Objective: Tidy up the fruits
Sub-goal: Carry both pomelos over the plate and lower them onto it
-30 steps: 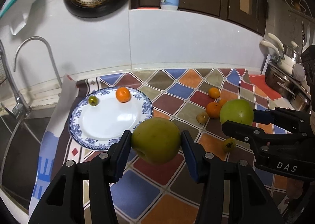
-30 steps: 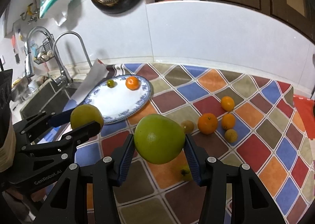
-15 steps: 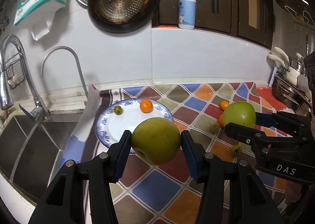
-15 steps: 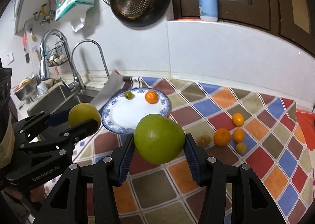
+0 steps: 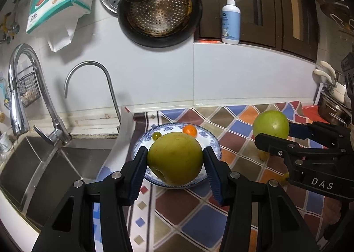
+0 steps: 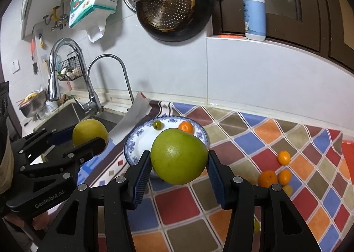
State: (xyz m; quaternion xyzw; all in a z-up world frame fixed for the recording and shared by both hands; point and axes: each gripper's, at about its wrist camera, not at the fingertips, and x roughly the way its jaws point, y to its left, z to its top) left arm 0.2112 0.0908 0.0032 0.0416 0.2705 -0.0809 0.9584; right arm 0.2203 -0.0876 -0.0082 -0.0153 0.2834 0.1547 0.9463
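Observation:
My left gripper (image 5: 175,160) is shut on a yellow-green apple (image 5: 174,158), held in the air in front of the blue-rimmed white plate (image 5: 213,141). My right gripper (image 6: 178,164) is shut on a brighter green apple (image 6: 179,155), also lifted, right of the left one (image 5: 271,124). The plate (image 6: 132,141) holds a small orange (image 6: 185,127) and a small green fruit (image 6: 157,124). Several small oranges (image 6: 267,177) lie on the chequered mat (image 6: 254,141) to the right.
A steel sink (image 5: 33,172) with two taps (image 5: 20,97) lies left of the plate. A white wall with hanging pans (image 5: 159,8) stands behind. Pots (image 5: 331,108) stand at the far right. A soap bottle (image 5: 231,22) sits on the ledge.
Both grippers have risen and pulled back from the counter with their apples held; the plate and loose fruit now look smaller and farther away, and the sink has come into view.

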